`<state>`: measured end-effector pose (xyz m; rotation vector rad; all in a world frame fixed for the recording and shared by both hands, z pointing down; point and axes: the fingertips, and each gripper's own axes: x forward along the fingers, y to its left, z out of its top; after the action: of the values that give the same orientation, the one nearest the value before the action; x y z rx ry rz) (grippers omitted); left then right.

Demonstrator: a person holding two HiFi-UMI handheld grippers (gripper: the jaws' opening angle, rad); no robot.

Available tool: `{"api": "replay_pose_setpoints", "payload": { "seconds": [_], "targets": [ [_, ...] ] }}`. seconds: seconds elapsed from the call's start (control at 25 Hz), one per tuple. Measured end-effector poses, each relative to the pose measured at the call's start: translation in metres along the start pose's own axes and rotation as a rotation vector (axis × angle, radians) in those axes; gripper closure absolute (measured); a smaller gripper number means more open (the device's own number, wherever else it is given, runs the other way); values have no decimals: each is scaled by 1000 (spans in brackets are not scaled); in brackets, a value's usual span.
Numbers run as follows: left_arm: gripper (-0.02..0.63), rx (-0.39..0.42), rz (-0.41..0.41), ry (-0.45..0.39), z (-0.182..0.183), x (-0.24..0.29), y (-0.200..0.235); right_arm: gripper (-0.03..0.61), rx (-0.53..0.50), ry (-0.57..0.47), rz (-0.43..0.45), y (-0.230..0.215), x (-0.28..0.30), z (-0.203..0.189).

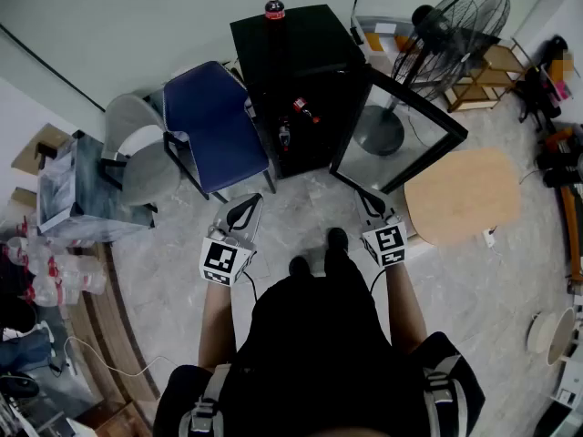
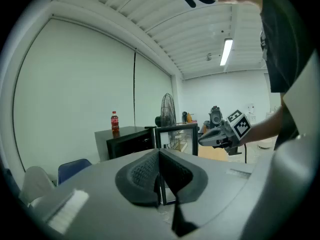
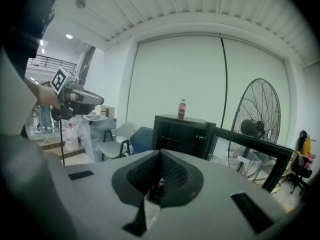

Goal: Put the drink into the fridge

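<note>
A cola bottle (image 1: 274,7) with a red cap stands upright on top of the black mini fridge (image 1: 296,53). The fridge's glass door (image 1: 401,131) is swung open to the right, and another bottle (image 1: 305,109) lies inside. My left gripper (image 1: 239,215) and right gripper (image 1: 373,206) hover over the floor in front of the fridge, both shut and empty. The left gripper view shows the bottle (image 2: 115,122) on the fridge (image 2: 127,141) beyond the closed left gripper (image 2: 160,171). In the right gripper view the bottle (image 3: 181,109) stands on the fridge (image 3: 180,134) past the closed right gripper (image 3: 161,176).
A blue chair (image 1: 214,126) and a grey chair (image 1: 137,157) stand left of the fridge. A standing fan (image 1: 455,25) is behind the open door, and a round wooden table (image 1: 460,194) sits to the right. Wrapped items and bottles (image 1: 55,280) crowd the far left.
</note>
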<state>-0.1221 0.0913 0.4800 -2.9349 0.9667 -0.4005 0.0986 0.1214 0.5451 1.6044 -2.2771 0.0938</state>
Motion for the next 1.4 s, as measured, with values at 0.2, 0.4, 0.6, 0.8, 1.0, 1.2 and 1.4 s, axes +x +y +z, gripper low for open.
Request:
{"api": "replay_pose_setpoints", "payload": {
  "seconds": [0.2, 0.4, 0.6, 0.8, 1.0, 1.2, 1.4],
  "targets": [
    [612, 5, -9, -4, 2, 0, -2, 578, 0, -2, 1, 2, 0, 0],
    [612, 6, -12, -7, -1, -4, -1, 578, 11, -3, -9, 5, -3, -1],
    [612, 2, -16, -10, 2, -5, -2, 576, 22, -22, -30, 1, -8, 3],
    [611, 2, -28, -23, 4, -6, -5, 561, 14, -6, -12, 4, -11, 2],
    [577, -1, -38, -26, 3, -9, -4, 497, 17, -10, -14, 7, -9, 2],
    [532, 1, -39, -24, 3, -13, 0, 423, 19, -27, -15, 10, -9, 8],
    [483, -8, -42, -16, -3, -18, 5, 348, 16, -37, -17, 18, -9, 10]
  ]
}}
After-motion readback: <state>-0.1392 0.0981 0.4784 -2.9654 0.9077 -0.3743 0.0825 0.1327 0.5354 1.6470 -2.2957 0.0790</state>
